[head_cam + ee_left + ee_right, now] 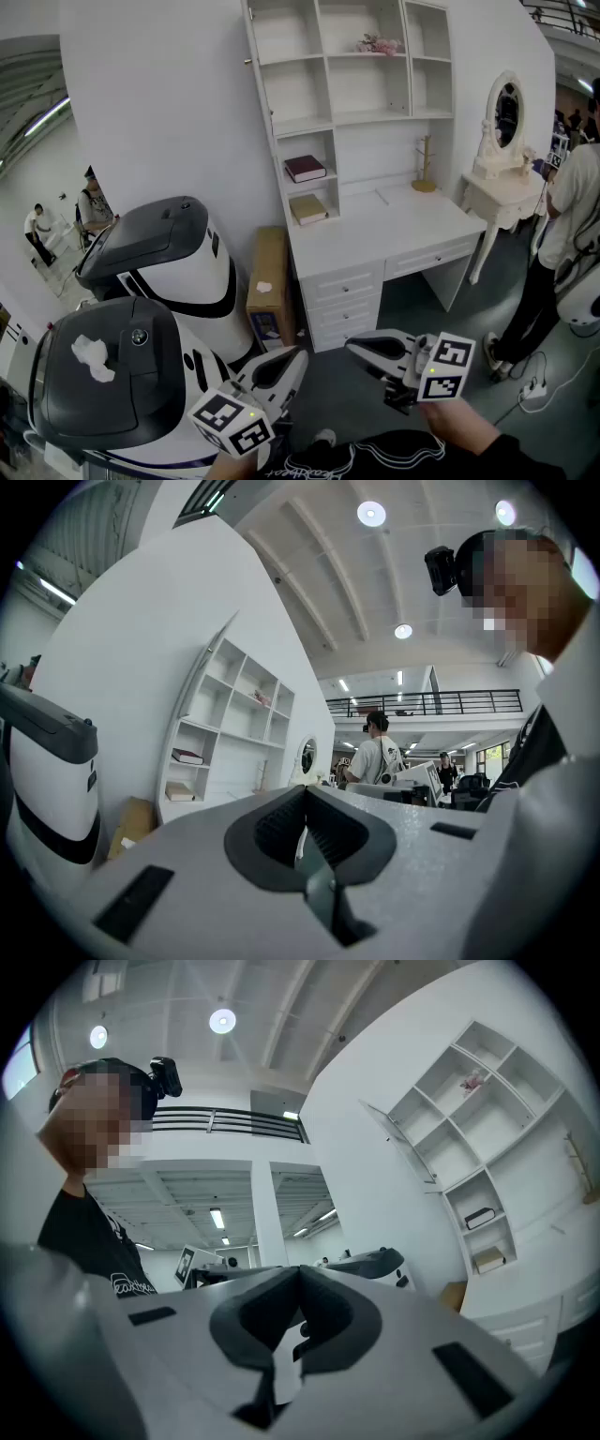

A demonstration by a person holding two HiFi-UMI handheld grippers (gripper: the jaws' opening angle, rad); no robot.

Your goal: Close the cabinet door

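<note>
Standing open at the upper left corner of the white shelf unit [337, 89], the cabinet door [248, 33] is seen almost edge-on in the head view; in the right gripper view its panel is shown swung out from the top-left compartment. A dark red book [305, 169] and a tan book [308, 208] are laid flat in two lower compartments on the left; pink flowers [379, 44] are set on an upper shelf; a wooden stand [426, 167] is placed upright on the white surface [394, 230] below the shelves. A cardboard box [268, 281] is stood against the wall just beside the drawers. Well apart from the door, low in the foreground, the left tongs [300, 356] and the right tongs [352, 345] are held side by side; both pairs are shown pressed together in their own gripper views, with nothing caught between them.
</note>
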